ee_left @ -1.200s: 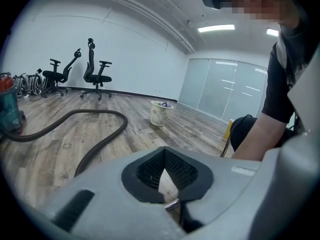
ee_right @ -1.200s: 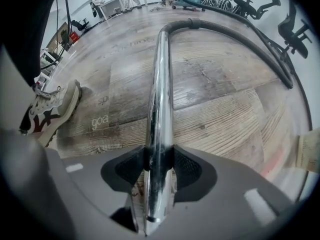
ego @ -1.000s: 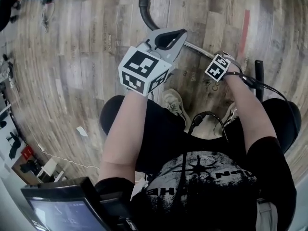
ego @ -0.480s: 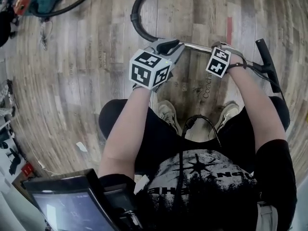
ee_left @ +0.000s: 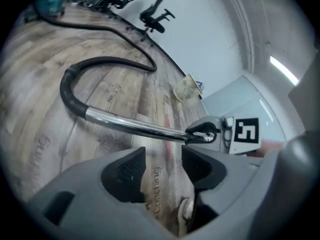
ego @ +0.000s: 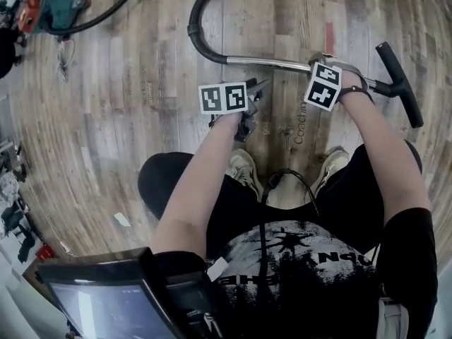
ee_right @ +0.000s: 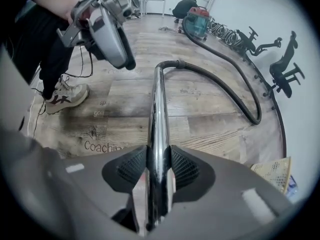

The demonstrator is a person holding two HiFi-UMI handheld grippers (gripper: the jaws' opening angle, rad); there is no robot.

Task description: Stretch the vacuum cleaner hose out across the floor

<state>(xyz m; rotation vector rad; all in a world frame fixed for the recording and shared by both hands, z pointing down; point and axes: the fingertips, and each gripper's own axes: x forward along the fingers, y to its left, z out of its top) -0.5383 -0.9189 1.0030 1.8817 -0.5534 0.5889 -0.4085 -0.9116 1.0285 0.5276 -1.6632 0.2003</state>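
Chrome tube (ee_right: 158,104) sat clamped in the right tool (ee_right: 159,168), jaws closing; the left tool (ee_left: 162,166), opening, held nothing. Beyond, the hose (ego: 191,27) curved across the floor (ego: 127,83) to the far vacuum (ego: 49,9); a steady, low pull would likely straighten it.

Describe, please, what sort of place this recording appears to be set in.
Probably an office or lab-style workroom: a grey-brown wood-plank floor, black swivel office chairs parked along a white wall, and a teal-and-red canister vacuum cleaner with its long black hose.
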